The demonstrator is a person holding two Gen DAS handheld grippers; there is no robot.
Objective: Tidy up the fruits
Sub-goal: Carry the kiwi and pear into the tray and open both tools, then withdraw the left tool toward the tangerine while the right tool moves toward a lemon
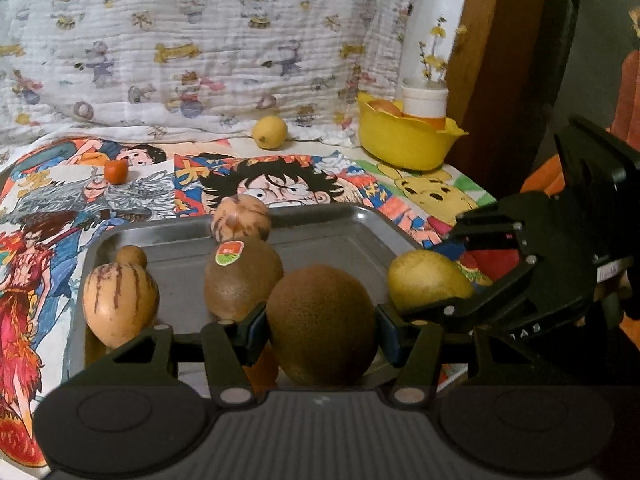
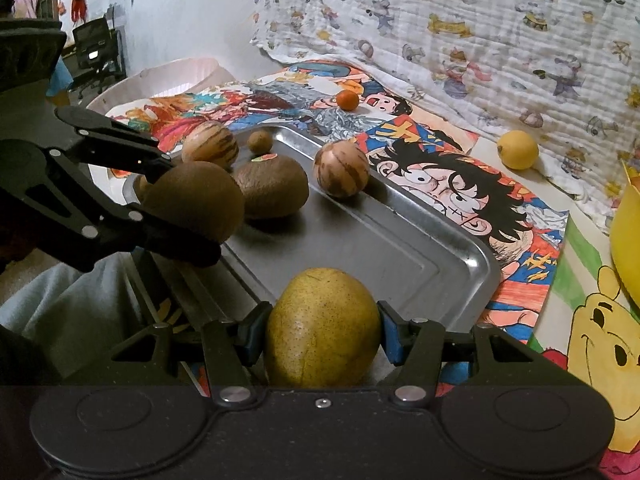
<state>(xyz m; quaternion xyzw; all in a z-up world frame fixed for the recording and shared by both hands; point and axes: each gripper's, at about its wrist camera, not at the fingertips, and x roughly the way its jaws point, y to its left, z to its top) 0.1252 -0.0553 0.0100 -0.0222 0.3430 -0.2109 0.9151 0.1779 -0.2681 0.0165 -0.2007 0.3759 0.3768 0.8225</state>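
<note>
My left gripper [image 1: 322, 330] is shut on a brown kiwi [image 1: 322, 324] over the near edge of the metal tray [image 1: 340, 236]. It also shows in the right wrist view [image 2: 180, 216] with the kiwi [image 2: 200, 200]. My right gripper [image 2: 322, 334] is shut on a yellow pear [image 2: 322, 328] at the tray's [image 2: 400, 240] near right edge; the left wrist view shows it too [image 1: 434, 286] with the pear [image 1: 424, 280]. On the tray lie a stickered kiwi [image 1: 242, 276], two striped melons [image 1: 118, 300] [image 1: 240, 218] and a small kiwi [image 1: 132, 256].
A lemon [image 1: 270, 131] and a small orange fruit [image 1: 116, 170] lie on the cartoon-print cloth beyond the tray. A yellow bowl [image 1: 404, 140] with fruit and a white cup stands at the back right. A patterned blanket hangs behind.
</note>
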